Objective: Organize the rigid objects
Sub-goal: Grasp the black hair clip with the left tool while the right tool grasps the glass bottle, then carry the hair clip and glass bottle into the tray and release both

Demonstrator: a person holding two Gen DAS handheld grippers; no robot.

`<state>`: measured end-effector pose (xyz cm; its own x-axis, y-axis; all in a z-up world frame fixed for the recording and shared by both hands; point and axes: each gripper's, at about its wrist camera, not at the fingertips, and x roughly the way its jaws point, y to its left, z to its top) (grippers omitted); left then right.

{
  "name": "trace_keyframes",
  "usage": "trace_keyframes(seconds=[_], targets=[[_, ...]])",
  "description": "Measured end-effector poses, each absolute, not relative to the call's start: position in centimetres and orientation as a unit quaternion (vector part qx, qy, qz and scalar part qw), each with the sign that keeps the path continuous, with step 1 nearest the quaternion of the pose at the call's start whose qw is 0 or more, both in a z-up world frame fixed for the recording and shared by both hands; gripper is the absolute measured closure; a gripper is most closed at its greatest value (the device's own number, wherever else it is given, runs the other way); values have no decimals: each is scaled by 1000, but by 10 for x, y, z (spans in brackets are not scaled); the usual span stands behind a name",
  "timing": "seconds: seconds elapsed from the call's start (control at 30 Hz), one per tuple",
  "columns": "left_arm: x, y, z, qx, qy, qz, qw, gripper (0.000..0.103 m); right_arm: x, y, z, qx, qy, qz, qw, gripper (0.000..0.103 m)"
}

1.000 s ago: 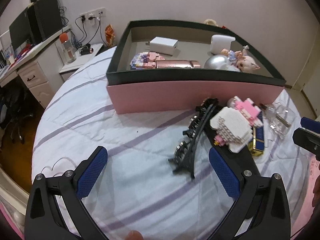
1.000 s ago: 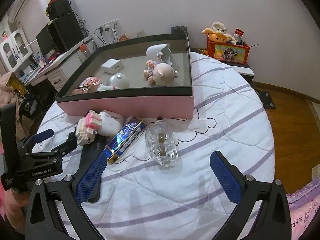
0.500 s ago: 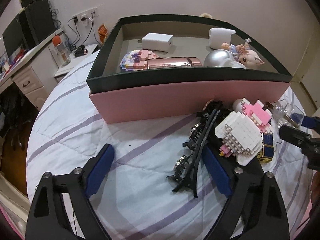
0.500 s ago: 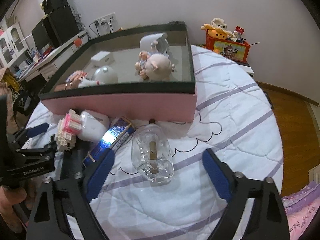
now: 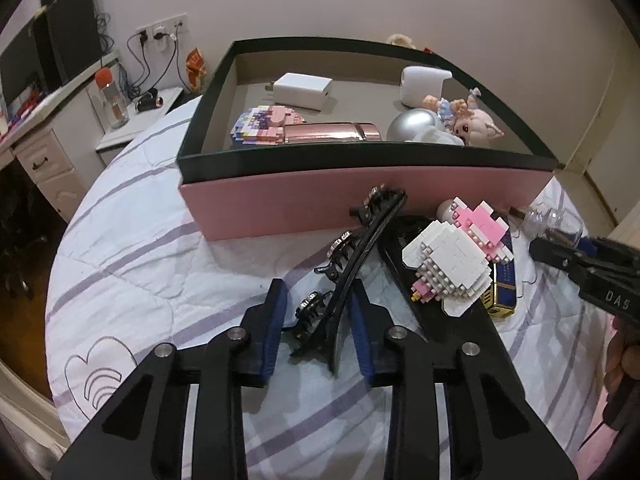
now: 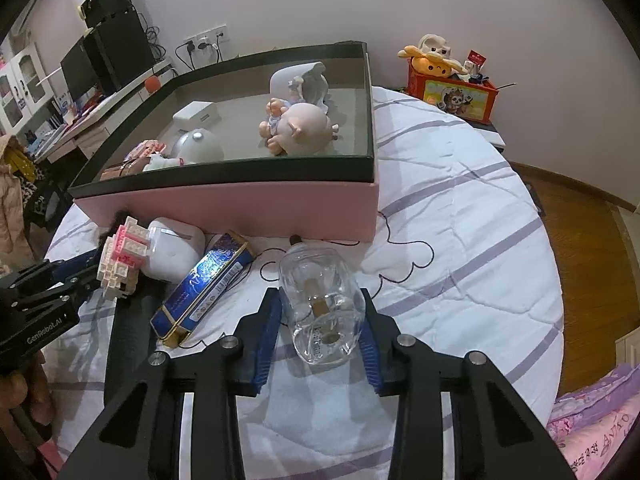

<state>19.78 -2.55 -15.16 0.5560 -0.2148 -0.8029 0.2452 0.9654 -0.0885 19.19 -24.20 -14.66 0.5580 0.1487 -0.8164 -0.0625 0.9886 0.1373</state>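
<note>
A pink box with a dark rim (image 5: 360,160) (image 6: 224,172) stands on the bed and holds several toys. In front of it lie a black hair claw clip (image 5: 352,272), a white and pink brick figure (image 5: 452,264) (image 6: 120,256), a blue tin (image 6: 204,284), a white case (image 6: 172,248) and a clear glass bottle (image 6: 320,304). My left gripper (image 5: 318,320) has closed around the near end of the clip, pads at its sides. My right gripper (image 6: 320,320) has closed on the bottle, pads touching its sides.
A flat black object (image 5: 440,320) lies under the brick figure. A desk with a monitor (image 5: 48,60) stands at the left. An orange toy box (image 6: 452,88) sits beyond the bed. The bed edge and wooden floor (image 6: 580,240) are at the right.
Both grippers moved forward and narrowed from wide open. The left now brackets the hair clip, the right now grips the glass bottle.
</note>
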Motion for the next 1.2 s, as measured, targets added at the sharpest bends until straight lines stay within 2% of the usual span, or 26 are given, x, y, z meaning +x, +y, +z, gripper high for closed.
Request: trace_keyframes(seconds=[0.03, 0.07, 0.1, 0.8, 1.2], targets=[[197, -24, -151, 11, 452, -131, 882, 75, 191, -242, -146, 48, 466, 60, 881, 68], [195, -22, -150, 5, 452, -131, 882, 83, 190, -242, -146, 50, 465, 61, 882, 70], [194, -20, -150, 1, 452, -129, 883, 83, 189, -242, -145, 51, 464, 63, 882, 70], [163, 1, -104, -27, 421, -129, 897, 83, 163, -239, -103, 70, 428, 99, 896, 72], [197, -14, -47, -1, 384, -138, 913, 83, 189, -211, -55, 40, 381, 140, 913, 72]])
